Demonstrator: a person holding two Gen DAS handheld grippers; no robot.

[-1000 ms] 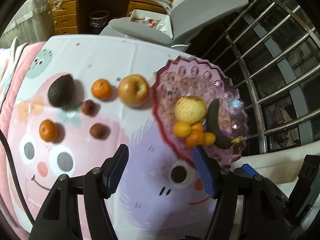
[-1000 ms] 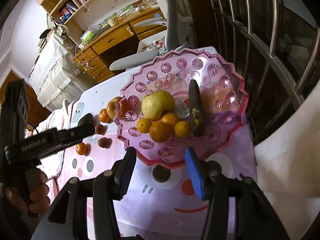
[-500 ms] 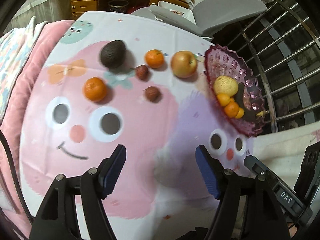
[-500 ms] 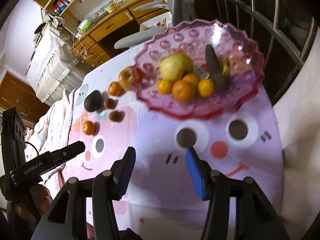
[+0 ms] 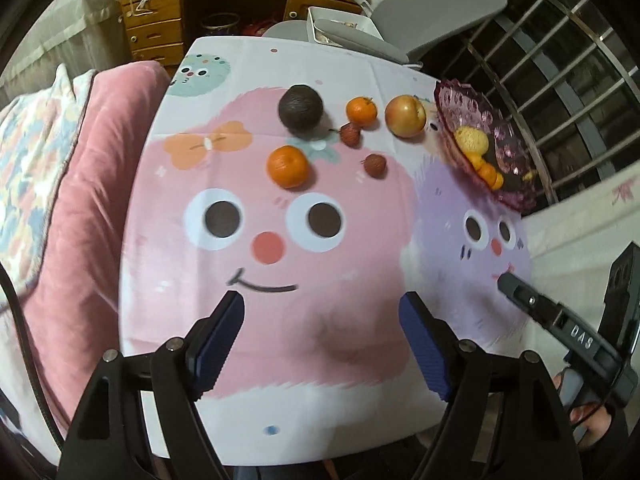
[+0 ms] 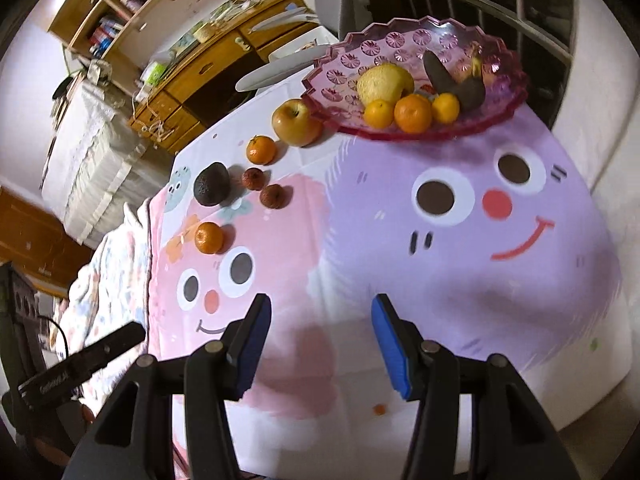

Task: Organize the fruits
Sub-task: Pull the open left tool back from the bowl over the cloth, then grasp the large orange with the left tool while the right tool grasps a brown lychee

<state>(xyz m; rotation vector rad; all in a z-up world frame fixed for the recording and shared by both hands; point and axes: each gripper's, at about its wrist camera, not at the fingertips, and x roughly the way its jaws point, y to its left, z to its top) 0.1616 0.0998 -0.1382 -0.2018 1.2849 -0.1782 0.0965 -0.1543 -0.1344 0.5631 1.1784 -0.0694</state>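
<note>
both grippers empty, fingers spread, apple beside pink bowl

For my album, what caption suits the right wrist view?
Open right gripper above a cartoon tablecloth; six fruits wait beside the filled pink bowl.

Readable text: two markings, both on the handheld claw tools.

Left-wrist view: white letters "DAS" on black body of right claw tool, lower right of frame, beside person's hand. Right-wrist view: pale lettering on black bar of left claw tool, lower left; too blurred to read for sure. Book spines on wooden shelf at top left too small to read. Cartoon-face cloth on worktop has drawings only, no words. No numbers or fruit stickers legible.
</note>
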